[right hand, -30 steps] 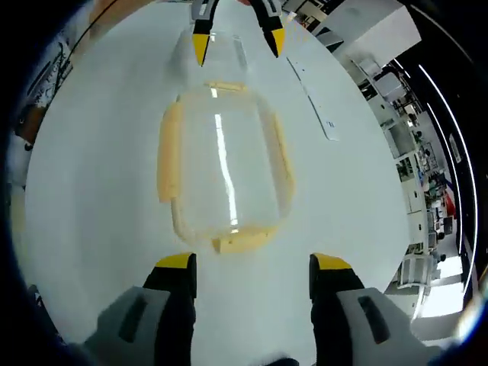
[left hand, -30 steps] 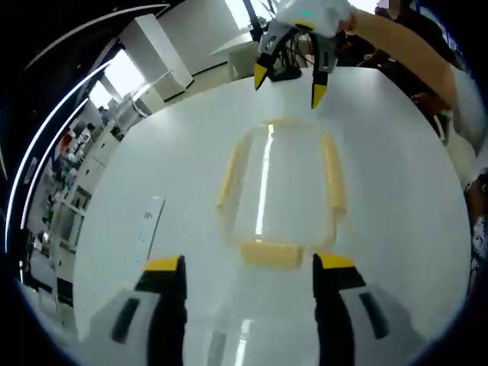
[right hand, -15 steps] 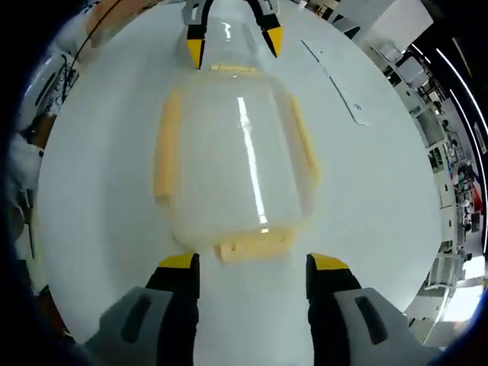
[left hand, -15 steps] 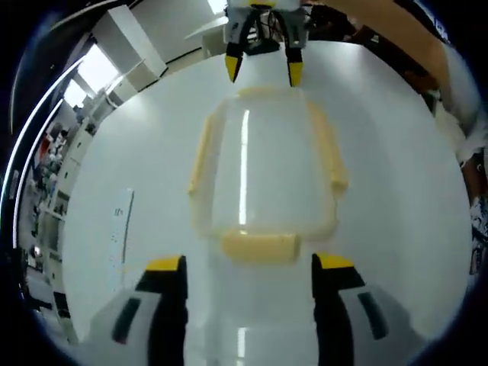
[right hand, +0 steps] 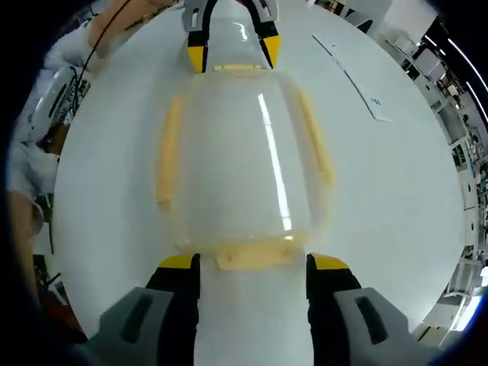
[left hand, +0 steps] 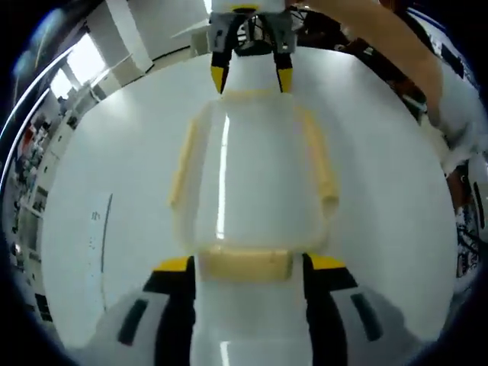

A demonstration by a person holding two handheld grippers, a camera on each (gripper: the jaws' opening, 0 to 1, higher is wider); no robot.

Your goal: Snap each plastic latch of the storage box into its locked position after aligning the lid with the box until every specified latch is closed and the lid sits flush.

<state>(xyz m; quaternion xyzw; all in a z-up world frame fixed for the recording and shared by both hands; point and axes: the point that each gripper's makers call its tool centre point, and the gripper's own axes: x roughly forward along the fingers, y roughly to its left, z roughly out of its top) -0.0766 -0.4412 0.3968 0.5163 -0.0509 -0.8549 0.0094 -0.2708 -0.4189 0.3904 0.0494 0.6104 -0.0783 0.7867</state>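
Between both wide-set tools [left hand: 245,265] [right hand: 252,263] lies the storage box [left hand: 252,179] on the table [left hand: 389,191]

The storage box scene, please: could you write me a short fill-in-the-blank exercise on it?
1. The latches on the storage box are coloured ____.
2. The box rests on a ____ table.
3. The end latch lies between the open jaws of the ____ gripper.
4. The lid is see-through, not ____.

Missing words: yellow; white; left; opaque
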